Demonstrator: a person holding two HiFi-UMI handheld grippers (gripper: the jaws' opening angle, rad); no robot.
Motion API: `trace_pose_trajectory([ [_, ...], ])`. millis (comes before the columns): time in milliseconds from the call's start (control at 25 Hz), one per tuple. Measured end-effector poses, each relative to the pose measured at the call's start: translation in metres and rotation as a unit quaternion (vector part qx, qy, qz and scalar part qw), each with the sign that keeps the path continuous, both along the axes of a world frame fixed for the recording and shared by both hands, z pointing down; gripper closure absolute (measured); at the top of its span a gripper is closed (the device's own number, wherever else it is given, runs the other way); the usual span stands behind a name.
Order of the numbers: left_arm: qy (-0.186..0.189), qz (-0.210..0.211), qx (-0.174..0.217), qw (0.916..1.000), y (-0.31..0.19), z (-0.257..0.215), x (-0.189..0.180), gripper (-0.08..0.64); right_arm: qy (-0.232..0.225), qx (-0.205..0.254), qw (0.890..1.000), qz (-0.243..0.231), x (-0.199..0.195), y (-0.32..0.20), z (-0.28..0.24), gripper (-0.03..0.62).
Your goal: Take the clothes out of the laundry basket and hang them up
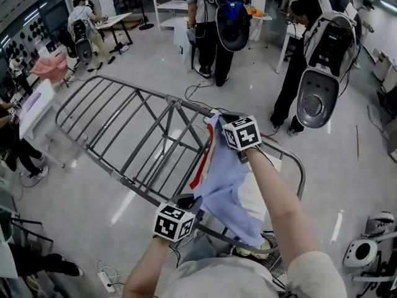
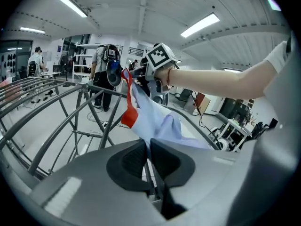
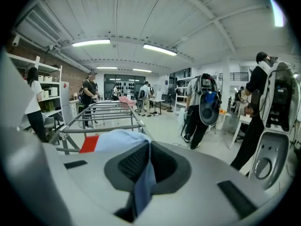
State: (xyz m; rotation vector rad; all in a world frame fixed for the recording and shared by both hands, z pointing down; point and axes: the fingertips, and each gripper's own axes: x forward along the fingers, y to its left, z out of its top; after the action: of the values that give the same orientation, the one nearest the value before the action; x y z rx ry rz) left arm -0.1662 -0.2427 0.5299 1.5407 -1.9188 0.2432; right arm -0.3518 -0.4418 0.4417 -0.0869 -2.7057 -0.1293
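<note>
A light blue garment [image 1: 226,185] with a red panel [image 1: 200,166] is stretched between my two grippers over the near end of the grey drying rack [image 1: 124,126]. My left gripper [image 1: 186,202] is at the lower end, shut on the blue cloth [image 2: 157,121]; its jaws [image 2: 148,147] meet on the fabric. My right gripper [image 1: 218,121] is at the upper end over the rack's rail, shut on the garment's edge [image 3: 117,138] between its jaws [image 3: 148,147]. The left gripper view shows the right gripper [image 2: 141,74] holding the cloth up.
The rack's bars [image 3: 101,112] run away to the left, with a pink cloth [image 1: 51,67] beyond the far end. Two people with backpacks [image 1: 217,30] [image 1: 316,61] stand behind the rack. Cables [image 1: 198,89] lie on the floor. A pale bundle [image 1: 255,248] sits below the garment.
</note>
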Motion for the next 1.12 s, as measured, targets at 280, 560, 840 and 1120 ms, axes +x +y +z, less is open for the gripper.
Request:
trace_pose_trajectory([
  [280, 0.016, -0.015, -0.027, 0.9994, 0.010, 0.011, -0.003, 0.522, 0.068, 0.017, 0.998, -0.003, -0.013, 0.012, 0.044, 0.573],
  [560, -0.020, -0.063, -0.035, 0.9972, 0.029, 0.017, -0.033, 0.457, 0.116, 0.019, 0.993, -0.028, -0.009, 0.014, 0.064, 0.434],
  [840, -0.013, -0.068, 0.000, 0.9976, 0.033, -0.002, -0.023, 0.371, 0.134, 0.030, 0.989, -0.051, 0.020, 0.016, 0.047, 0.342],
  [1120, -0.021, -0.065, 0.013, 0.9976, 0.026, -0.016, -0.002, 0.357, 0.125, 0.023, 0.992, -0.028, 0.068, 0.000, 0.027, 0.331],
])
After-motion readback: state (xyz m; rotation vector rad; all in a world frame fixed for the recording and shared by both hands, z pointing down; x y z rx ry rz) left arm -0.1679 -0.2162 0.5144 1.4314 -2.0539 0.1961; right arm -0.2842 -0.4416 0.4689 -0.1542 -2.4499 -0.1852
